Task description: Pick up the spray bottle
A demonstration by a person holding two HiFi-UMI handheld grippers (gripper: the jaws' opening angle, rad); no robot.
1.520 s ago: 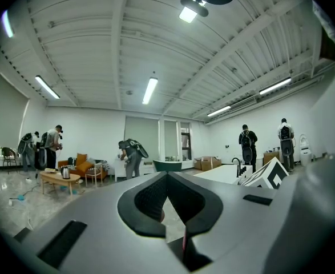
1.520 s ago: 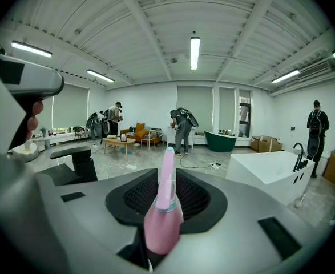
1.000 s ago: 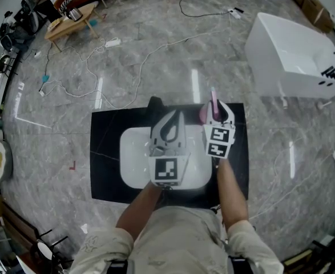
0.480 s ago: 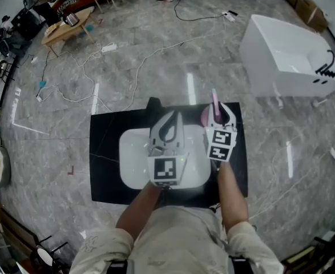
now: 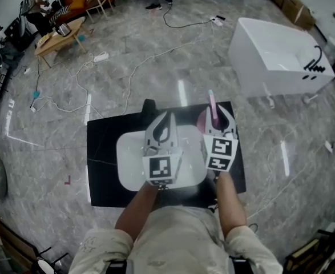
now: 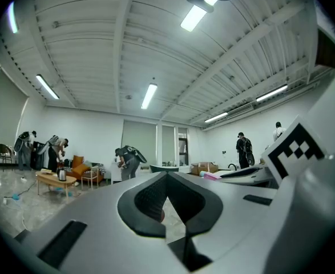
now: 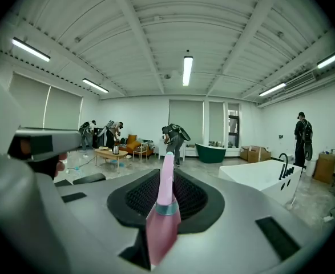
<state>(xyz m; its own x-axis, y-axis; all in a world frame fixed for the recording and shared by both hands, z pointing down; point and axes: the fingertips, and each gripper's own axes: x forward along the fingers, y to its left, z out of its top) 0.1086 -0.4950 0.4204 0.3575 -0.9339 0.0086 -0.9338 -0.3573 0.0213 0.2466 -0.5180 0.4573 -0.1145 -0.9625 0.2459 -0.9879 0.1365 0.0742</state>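
Right hand-held gripper (image 7: 166,181) clamps a smooth pink spray bottle (image 7: 162,221), tapered tip toward 12 o'clock; left hand-held gripper (image 6: 167,177) closed, empty.

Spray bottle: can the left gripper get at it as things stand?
Probably reachable, hardly graspable. The left gripper sits beside the pink spray bottle with nothing between them, but its jaws are together, and the right gripper is shut on the bottle.

Grey marble floor (image 5: 156,67); white bathtub (image 5: 275,56) at 2 o'clock, low wooden table (image 5: 56,36) at 10 o'clock. Black mat (image 5: 101,176) underfoot. White beamed ceiling (image 7: 156,39), strip lights (image 7: 186,70) lit.
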